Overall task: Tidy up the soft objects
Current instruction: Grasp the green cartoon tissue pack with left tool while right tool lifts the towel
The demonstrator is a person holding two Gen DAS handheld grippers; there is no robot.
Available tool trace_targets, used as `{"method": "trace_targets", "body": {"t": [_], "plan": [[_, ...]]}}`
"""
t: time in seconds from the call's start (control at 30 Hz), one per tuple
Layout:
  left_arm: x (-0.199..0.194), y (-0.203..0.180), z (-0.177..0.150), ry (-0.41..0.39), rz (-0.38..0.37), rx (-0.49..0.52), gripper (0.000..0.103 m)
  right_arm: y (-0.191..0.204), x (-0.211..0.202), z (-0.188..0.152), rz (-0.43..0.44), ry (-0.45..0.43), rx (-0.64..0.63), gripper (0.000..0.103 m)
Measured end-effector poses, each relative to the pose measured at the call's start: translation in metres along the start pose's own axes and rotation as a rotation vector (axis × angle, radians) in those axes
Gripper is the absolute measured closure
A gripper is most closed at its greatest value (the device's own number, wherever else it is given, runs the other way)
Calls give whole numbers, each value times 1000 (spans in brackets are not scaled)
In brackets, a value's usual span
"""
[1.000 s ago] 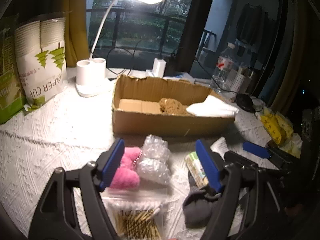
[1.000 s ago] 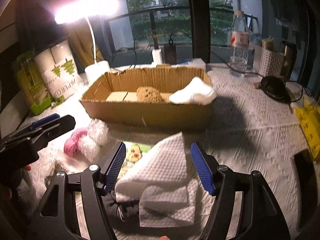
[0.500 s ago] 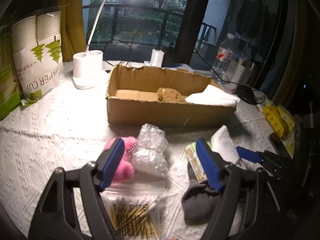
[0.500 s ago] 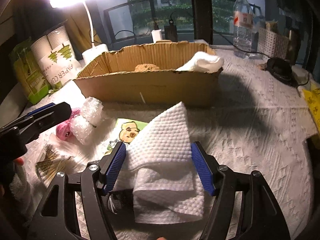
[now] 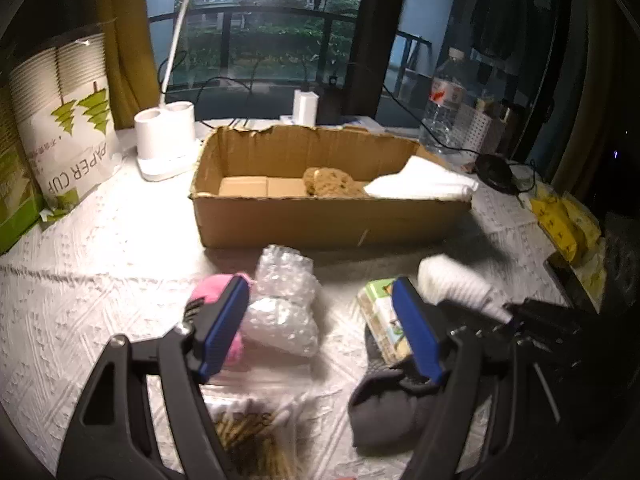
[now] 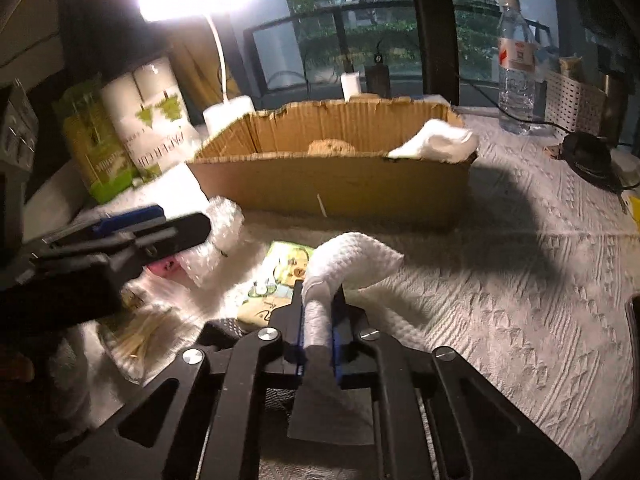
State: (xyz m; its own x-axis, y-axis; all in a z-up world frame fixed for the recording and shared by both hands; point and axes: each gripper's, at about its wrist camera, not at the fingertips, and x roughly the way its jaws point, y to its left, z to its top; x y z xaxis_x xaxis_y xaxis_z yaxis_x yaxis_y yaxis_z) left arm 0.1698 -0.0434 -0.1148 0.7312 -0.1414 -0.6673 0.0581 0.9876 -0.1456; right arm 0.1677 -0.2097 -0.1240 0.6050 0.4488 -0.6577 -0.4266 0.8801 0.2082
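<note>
left gripper [image 5: 320, 328] is hanging with its jaws apart and nothing between the pads, over the pink plush [image 5: 212, 292] and bubble wrap [image 5: 284, 300] lying on the white tablecloth [image 5: 100, 264] in front of the cardboard box [image 5: 320, 220]. moving rightward, a green packet [image 5: 380, 312] is lying beside a grey cloth [image 5: 384, 408]. right gripper [image 6: 318, 320] is closing its jaws, pinching the white waffle cloth [image 6: 352, 260], whose free end is arching over the tablecloth near the box.

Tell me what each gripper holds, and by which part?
The right gripper is closing on the white cloth, pinching its bunched near end. The left gripper holds nothing.
</note>
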Motion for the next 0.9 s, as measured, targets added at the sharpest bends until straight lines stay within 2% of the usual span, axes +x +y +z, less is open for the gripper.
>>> {"method": "trace_targets", "body": {"t": [0.2, 0.5, 0.7, 0.9], "plan": [[6, -17, 0, 15, 3, 36, 28, -19, -19, 8, 12, -68, 37, 93], [20, -50, -1, 58, 5, 111, 28, -47, -28, 7, 17, -101, 90, 93], [43, -69, -6, 129, 3, 162, 28, -63, -30, 4, 22, -106, 122, 93], [65, -80, -12, 208, 32, 202, 28, -75, -34, 3, 26, -116, 133, 93]]}}
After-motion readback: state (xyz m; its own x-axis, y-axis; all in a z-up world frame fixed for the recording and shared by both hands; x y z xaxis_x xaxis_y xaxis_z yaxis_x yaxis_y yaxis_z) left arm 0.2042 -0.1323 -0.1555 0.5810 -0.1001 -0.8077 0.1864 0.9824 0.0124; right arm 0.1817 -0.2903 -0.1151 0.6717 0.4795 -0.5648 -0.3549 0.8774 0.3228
